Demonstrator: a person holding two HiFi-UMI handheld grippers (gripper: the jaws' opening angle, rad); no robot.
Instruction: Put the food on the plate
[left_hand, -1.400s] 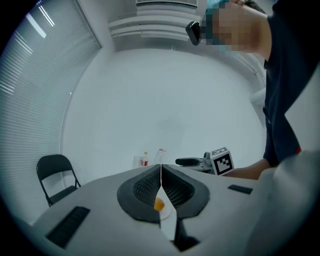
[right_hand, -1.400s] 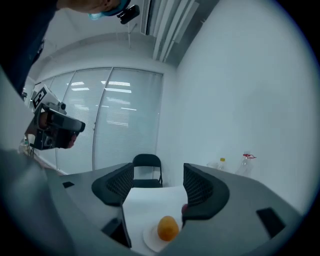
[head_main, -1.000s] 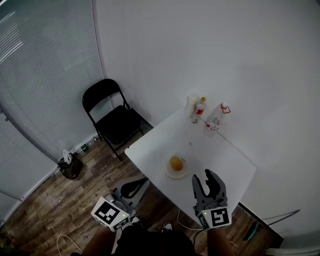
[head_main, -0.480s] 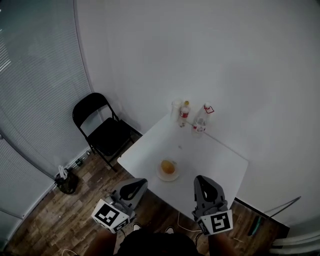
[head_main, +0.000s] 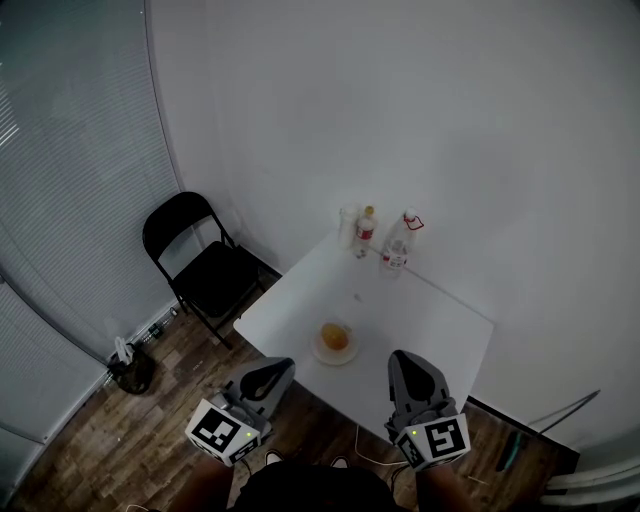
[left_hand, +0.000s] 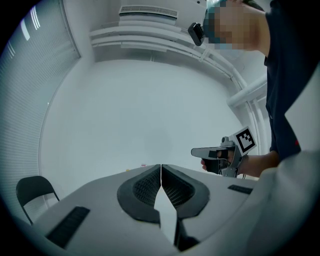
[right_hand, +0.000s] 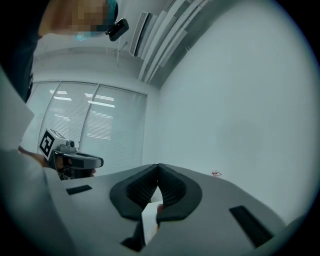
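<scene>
No readable words, brands or numbers anywhere. Only black-and-white square code markers (head_main: 222, 432) on the cubes of the left tongs (head_main: 278, 367) and right tongs (head_main: 405, 360). Far beyond the tongs, red labels on two small clear plastic bottles (head_main: 366, 232), print too small to read.

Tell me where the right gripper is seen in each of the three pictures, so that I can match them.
Head view: the right gripper is at the bottom, right of centre, overlapping the table's near edge.
Left gripper view: the right gripper is at mid-right, seen side-on, jaws pointing left.
Right gripper view: the right gripper fills the bottom centre, jaws shut.
Shared landmark: the left gripper, shut, in all three.
</scene>
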